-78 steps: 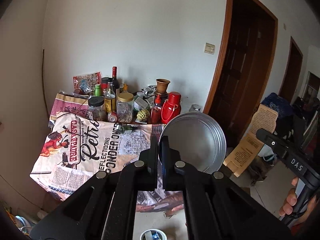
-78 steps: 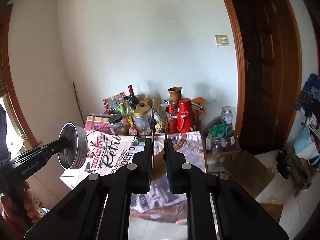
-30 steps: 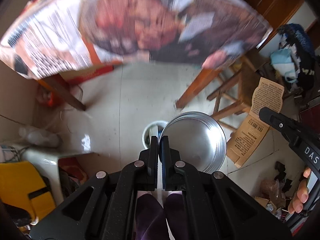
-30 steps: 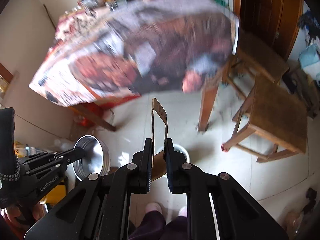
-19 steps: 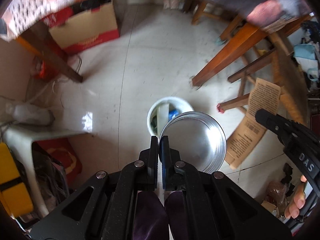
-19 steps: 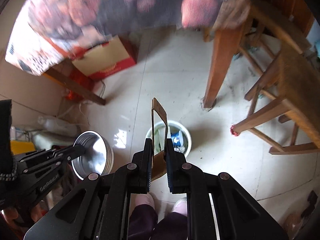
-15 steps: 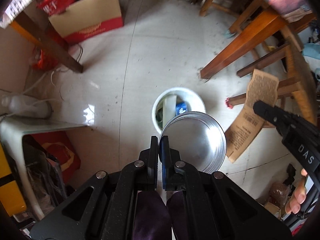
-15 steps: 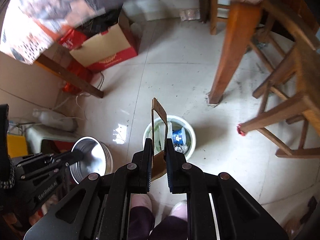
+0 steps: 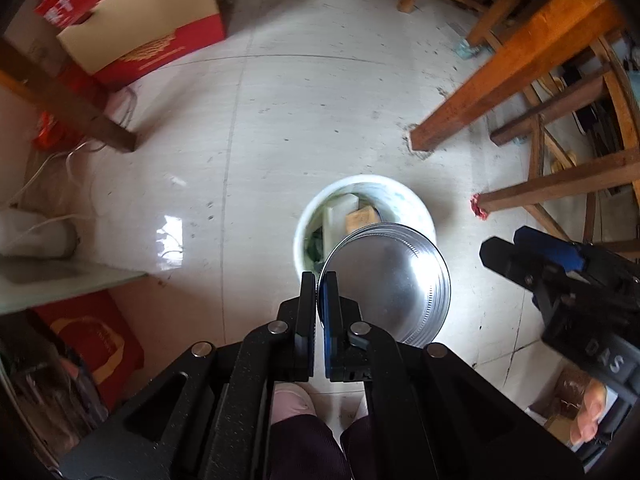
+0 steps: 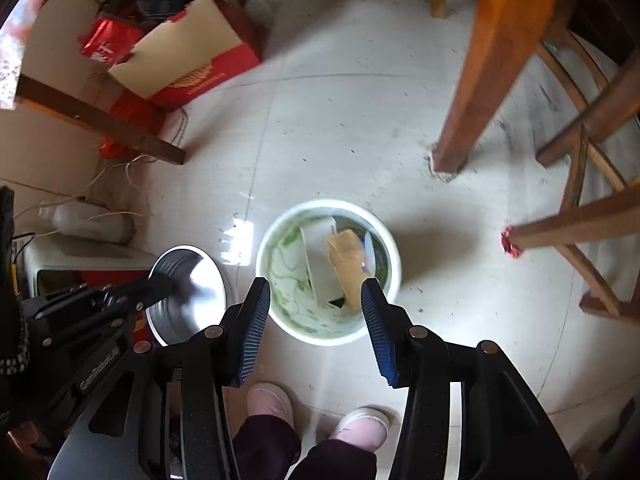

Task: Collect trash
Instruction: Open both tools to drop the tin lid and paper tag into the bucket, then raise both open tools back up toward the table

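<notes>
Because the white bin [image 10: 328, 272] on the floor is small, the round tin [image 9: 390, 284] could bump its rim or roll away if dropped now. The brown card [image 10: 347, 264] lies inside the bin, just past the right tongs [image 10: 316, 322], which gape wide and hold nothing. The left tongs [image 9: 319, 312] pinch the tin's edge, near the bin's near side.

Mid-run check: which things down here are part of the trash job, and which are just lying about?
Part of the job:
- white bin
- brown paper packet lying in it
- metal tin, clamped in the left tool
- right tool, open above the bin

Lying about:
- red and tan carton
- wooden stool
- table leg
- white cable
</notes>
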{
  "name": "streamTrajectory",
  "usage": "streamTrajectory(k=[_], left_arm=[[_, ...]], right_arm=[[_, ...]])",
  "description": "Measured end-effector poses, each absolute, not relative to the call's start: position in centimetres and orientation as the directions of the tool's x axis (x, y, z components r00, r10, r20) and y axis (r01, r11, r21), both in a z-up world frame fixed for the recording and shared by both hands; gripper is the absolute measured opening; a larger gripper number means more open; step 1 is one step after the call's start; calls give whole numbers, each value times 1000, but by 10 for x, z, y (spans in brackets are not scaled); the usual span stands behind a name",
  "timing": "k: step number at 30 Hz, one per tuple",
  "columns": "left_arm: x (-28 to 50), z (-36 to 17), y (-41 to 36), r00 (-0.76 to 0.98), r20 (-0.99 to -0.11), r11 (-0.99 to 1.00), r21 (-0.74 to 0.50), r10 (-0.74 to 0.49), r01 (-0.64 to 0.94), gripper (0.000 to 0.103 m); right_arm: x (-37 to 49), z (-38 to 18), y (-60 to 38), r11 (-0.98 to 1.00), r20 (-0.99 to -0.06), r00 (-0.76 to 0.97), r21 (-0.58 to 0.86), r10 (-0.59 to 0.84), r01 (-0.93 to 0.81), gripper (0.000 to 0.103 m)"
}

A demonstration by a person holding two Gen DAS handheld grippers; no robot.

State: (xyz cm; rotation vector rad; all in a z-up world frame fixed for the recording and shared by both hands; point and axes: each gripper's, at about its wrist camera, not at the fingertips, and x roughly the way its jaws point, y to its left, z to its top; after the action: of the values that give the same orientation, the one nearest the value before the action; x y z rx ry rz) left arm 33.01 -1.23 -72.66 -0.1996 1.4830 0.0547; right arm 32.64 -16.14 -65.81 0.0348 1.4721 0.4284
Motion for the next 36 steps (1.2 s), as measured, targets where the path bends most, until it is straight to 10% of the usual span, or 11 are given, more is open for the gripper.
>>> streamTrajectory(k=[6,17,36], left_arm=[[343,-730,-36,11,-997,994,-80,-79,-80,37],[333,-633,-27,68,-995,995,-81,-77,-56,37],[291,-276,3,427,-902,995,-92,-65,-45,38]], right_arm=[[321,-644,-169,933,-953,32,288,301,-214,44],[321,-554,-165,933,-944,109,282,311,-225,44],[268,-237,-151,935,-827,457,214,327,-282,44]])
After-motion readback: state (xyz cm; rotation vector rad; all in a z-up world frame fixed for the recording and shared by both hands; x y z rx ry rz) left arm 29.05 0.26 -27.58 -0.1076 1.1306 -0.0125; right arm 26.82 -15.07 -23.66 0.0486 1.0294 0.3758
